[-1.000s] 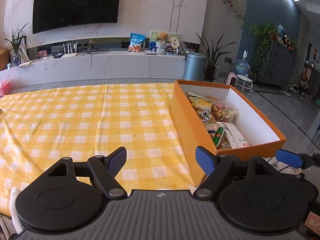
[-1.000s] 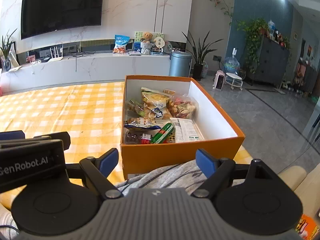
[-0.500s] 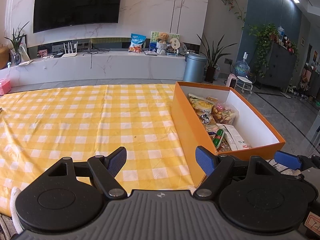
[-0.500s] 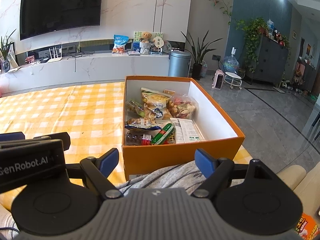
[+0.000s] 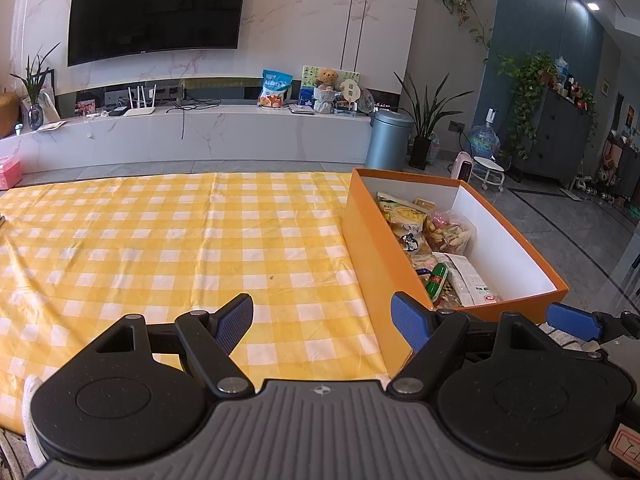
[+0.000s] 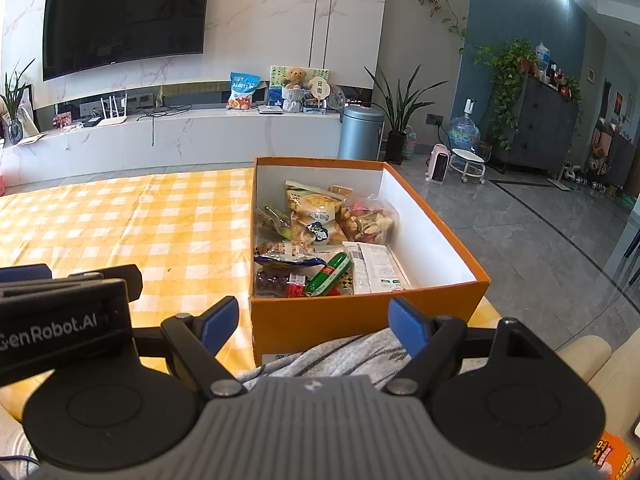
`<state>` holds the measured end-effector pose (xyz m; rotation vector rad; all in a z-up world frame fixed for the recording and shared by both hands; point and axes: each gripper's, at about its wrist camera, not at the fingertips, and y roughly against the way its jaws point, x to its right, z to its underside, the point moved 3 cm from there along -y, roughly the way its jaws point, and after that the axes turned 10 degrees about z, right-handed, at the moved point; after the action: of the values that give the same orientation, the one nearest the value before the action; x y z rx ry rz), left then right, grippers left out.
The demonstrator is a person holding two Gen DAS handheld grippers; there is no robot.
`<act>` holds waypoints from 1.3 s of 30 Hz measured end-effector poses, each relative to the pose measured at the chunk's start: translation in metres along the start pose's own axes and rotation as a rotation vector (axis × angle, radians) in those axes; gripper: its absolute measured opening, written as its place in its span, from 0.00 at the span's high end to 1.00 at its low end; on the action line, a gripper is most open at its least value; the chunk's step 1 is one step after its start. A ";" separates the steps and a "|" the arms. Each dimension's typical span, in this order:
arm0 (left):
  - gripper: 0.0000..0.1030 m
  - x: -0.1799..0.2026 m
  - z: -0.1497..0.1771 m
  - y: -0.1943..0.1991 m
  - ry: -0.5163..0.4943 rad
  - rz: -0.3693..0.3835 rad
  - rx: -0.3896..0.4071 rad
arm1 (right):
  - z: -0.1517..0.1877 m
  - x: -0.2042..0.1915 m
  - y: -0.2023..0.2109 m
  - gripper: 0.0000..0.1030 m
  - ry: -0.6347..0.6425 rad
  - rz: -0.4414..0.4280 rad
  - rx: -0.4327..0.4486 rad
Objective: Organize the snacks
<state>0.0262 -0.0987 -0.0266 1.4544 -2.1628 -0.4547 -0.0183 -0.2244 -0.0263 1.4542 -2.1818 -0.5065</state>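
Yellow checked tablecloth [image 5: 160,248] beside snack-filled orange box [image 6: 360,316]

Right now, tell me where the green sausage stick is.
In the right wrist view, the green sausage stick lies inside the orange box, near its front wall, left of the white packet.

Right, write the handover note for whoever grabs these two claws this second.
Left claw: open, holding nothing, above the yellow checked tablecloth just left of the orange box.
Right claw: open, holding nothing, at the box's near wall.
Snacks: all the packets in view lie in the box's left half, among them the green sausage stick, the yellow chip bag and the mixed-snack bag. The right half shows bare white floor.
Done: no loose snacks show on the cloth.
Left: perhaps tidying inside the box; confirm before moving anything.
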 end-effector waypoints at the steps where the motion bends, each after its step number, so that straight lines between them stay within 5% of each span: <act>1: 0.11 0.000 0.000 0.000 0.000 0.000 0.000 | 0.000 0.000 0.001 0.23 -0.001 -0.001 0.000; 39: 0.11 -0.001 -0.005 0.003 -0.003 0.006 0.006 | -0.003 -0.001 0.003 0.25 -0.012 -0.018 0.006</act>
<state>0.0268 -0.0967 -0.0213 1.4517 -2.1719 -0.4485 -0.0186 -0.2223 -0.0221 1.4790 -2.1832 -0.5161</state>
